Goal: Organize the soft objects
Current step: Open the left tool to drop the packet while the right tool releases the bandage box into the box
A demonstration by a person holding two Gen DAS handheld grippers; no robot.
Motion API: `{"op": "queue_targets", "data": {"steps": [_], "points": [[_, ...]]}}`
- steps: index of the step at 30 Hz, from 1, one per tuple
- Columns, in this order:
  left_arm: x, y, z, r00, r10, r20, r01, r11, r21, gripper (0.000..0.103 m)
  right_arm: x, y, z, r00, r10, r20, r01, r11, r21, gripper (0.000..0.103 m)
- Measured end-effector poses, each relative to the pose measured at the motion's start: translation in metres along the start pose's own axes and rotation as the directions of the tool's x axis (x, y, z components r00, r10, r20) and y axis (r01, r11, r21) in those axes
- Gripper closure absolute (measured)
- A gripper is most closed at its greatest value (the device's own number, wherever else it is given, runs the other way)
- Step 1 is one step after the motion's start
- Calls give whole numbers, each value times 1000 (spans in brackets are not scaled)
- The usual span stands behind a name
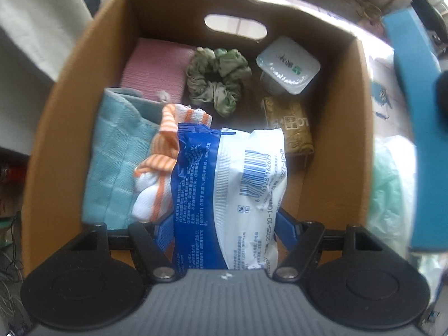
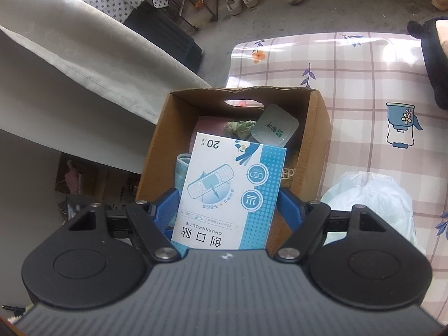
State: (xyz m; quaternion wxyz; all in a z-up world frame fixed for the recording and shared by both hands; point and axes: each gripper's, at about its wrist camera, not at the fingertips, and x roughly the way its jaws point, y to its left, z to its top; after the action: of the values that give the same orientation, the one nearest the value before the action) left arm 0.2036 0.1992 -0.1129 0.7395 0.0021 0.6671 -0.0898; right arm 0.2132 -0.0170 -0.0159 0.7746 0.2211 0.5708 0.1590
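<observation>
My left gripper point(image 1: 224, 224) is shut on a blue and white plastic packet point(image 1: 232, 190) and holds it over the open cardboard box point(image 1: 70, 89). Inside the box lie a pink cloth point(image 1: 156, 67), a teal quilted cloth point(image 1: 117, 154), an orange-striped white sock point(image 1: 159, 168), a green scrunchie point(image 1: 218, 81), a white tissue pack point(image 1: 288, 67) and a gold packet point(image 1: 294, 126). My right gripper point(image 2: 226, 210) is shut on a blue and white bandage box point(image 2: 232, 190), held above the same cardboard box point(image 2: 316, 140).
The cardboard box stands at the left edge of a table with a pink plaid cloth point(image 2: 364, 84). A crumpled pale green plastic bag point(image 2: 372, 201) lies right of the box. A white draped sheet point(image 2: 70, 64) is to the left. A dark plush object point(image 2: 434, 61) sits far right.
</observation>
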Motion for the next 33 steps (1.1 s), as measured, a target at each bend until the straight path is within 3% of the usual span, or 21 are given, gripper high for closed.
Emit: {"op": "queue_targets", "data": {"steps": [4,7,18,33], "points": [[21,7,5,1000,10,-19,-10,1000,20,30,9,6,3,999,-37,-13,36,999,-35,27],[31,14,6,999,-26,-30,26,1000,14,30,17,14,5,999,-50,-19,49,996,-69,27],[30,24,3,997,-64,-31,64,998,-3,29,56,39,-2,993,-94,-68,80,981,-179,27],[21,28,10,998,-68,-17,67,997,-36,24,72,30,-11,982,-152,-112,133,978,-163,26]]}}
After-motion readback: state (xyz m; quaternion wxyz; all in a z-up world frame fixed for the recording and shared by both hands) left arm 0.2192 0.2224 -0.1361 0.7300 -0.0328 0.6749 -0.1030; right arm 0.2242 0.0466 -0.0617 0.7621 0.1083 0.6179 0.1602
